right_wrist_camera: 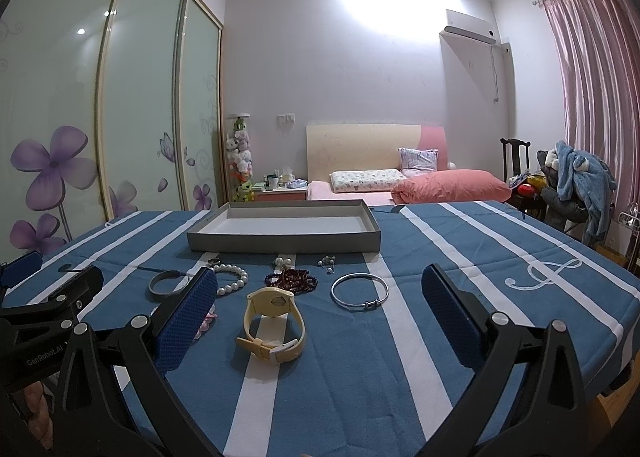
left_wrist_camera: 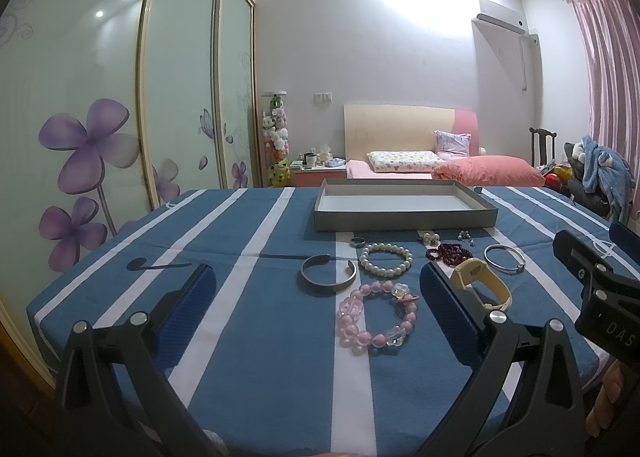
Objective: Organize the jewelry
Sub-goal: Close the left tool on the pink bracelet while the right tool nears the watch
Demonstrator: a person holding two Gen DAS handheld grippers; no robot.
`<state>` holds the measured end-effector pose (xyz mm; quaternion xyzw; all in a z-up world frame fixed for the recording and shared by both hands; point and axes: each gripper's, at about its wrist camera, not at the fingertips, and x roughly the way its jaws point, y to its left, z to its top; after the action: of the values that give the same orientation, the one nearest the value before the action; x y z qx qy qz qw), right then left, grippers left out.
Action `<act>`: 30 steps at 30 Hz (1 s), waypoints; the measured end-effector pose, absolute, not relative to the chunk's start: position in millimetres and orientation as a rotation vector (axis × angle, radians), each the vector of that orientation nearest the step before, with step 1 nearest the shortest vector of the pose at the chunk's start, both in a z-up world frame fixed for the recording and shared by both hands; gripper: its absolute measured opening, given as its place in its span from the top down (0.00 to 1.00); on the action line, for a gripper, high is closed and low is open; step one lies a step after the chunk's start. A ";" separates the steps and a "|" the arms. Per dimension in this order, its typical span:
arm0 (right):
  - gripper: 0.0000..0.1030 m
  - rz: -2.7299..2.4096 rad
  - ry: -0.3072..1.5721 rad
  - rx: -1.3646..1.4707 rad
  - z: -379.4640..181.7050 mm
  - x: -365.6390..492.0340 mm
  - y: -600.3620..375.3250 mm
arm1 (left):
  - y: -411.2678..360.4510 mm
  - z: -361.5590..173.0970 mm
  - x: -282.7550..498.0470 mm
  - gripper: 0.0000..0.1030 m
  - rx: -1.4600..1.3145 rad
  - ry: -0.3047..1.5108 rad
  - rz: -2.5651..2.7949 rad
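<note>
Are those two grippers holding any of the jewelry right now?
No. The left gripper and right gripper are both open and hold nothing; the yellow watch and pink bracelet lie on the tablecloth.

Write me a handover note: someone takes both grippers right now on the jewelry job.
Left gripper: open, empty, above the cloth near the pink bead bracelet.
Right gripper: open, empty, facing the yellow watch.
Gray tray: empty, at the far side.
Done: nothing yet.
Left: dark cuff, pearl bracelet, silver bangle, dark red beads, ring, and the small pieces near the tray.
</note>
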<state>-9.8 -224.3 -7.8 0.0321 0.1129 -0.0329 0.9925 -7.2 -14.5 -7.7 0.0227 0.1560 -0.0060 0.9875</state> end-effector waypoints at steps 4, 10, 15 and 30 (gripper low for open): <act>0.02 -0.067 0.239 0.066 -12.1 -8.0 -220.3 | -19.5 -22.1 4.8 0.04 0.045 0.333 -0.018; 0.02 -0.075 0.264 0.076 -18.5 -1.0 -224.8 | -26.7 -33.1 21.3 0.04 0.053 0.417 -0.053; 0.02 -0.082 0.285 0.088 -22.4 6.5 -229.7 | -26.7 -37.0 51.8 0.04 0.078 0.515 -0.076; 0.02 -0.087 0.334 0.119 -32.2 21.6 -239.5 | -25.0 -65.2 107.1 0.45 0.097 0.748 -0.099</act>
<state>21.6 -239.5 -32.2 0.0592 0.1662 -0.0432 0.9834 107.1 -25.0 -65.2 0.0471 0.3651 -0.0484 0.9285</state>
